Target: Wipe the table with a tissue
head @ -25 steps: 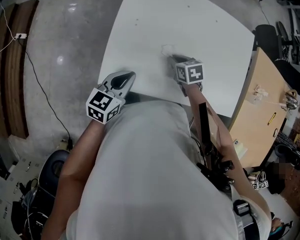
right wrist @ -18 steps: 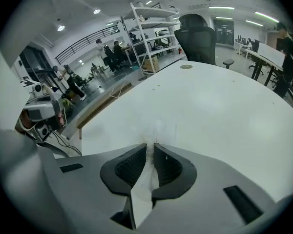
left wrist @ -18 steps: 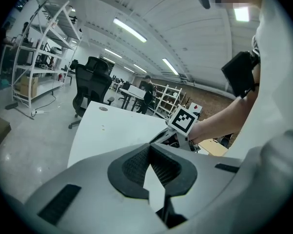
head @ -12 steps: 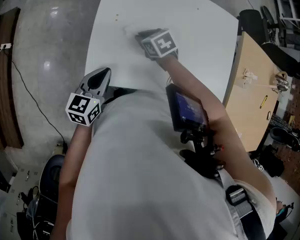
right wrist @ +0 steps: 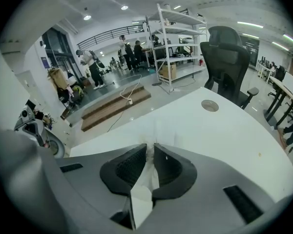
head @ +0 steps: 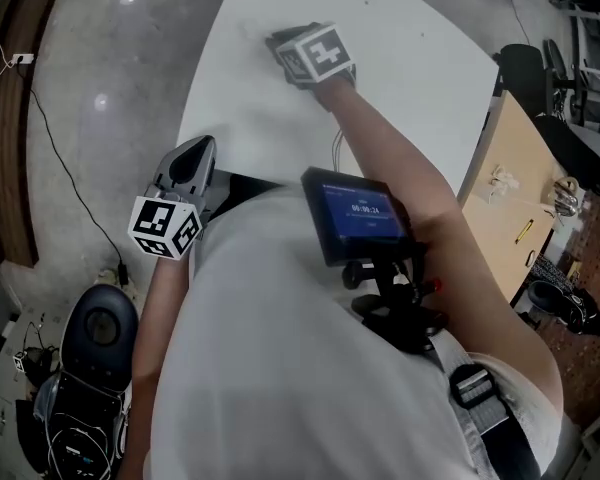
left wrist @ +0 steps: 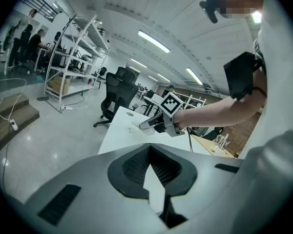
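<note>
Close against the person's chest, a small screen [head: 360, 213] is glowing blue with a row of pale digits too small to read. Just beyond it, at the near edge of the white table [head: 430, 58], the left gripper [head: 200, 143] is hanging with its 2 jaws meeting tip to tip and nothing between them. Its marker cube [head: 165, 228] is showing only black-and-white squares, no letters.

Farther across the tabletop, the right gripper [head: 272, 40] is pointing steeply down and clamping the tissue [right wrist: 146, 175]. The white sheet is sitting bunched between the 2 ribbed pads, running up the narrow gap and poking out past the tips. Its crumpled end is pressing on the table directly ahead of the jaws. The cube on this gripper is likewise carrying squares only.

Beyond the tissue, a round cable hole [right wrist: 209, 106] is showing in the tabletop. Past the far edge, a black office chair [right wrist: 229, 52] and a white shelving rack [right wrist: 178, 33] are standing on the polished floor. Nothing printed on them is coming through legibly.
</note>
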### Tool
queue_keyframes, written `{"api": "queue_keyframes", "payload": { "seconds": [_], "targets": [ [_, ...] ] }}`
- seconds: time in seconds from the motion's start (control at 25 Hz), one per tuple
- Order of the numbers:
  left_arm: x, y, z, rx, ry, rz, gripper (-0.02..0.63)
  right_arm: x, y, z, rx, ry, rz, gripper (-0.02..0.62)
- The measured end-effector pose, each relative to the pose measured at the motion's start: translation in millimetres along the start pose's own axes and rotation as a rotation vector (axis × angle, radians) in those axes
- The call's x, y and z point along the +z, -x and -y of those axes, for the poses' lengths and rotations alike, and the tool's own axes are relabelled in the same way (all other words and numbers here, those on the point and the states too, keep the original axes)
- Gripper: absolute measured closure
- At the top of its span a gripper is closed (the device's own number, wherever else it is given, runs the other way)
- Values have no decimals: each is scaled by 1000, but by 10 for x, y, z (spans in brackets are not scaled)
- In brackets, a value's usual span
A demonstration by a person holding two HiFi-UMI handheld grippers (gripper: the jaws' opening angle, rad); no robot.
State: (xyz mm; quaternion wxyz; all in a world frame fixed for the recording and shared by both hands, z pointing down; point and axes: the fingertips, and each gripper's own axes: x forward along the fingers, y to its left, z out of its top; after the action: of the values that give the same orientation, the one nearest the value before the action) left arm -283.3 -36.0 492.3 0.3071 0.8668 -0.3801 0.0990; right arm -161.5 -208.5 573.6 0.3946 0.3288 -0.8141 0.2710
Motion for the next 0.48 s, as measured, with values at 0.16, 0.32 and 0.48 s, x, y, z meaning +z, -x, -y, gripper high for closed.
{"api": "queue_keyframes", "payload": {
  "seconds": [0.16, 0.32, 0.48],
  "targets": [
    [8, -15, -43, 19, 8, -1, 601, 84, -58, 77, -11, 16, 5, 540],
    [-17, -39, -67, 33, 14, -10, 601, 174, -88, 131, -18, 46, 25, 540],
    [-42, -78, -56, 40, 23, -17, 601, 153, -120, 260, -45, 43, 12, 540]
  ]
}}
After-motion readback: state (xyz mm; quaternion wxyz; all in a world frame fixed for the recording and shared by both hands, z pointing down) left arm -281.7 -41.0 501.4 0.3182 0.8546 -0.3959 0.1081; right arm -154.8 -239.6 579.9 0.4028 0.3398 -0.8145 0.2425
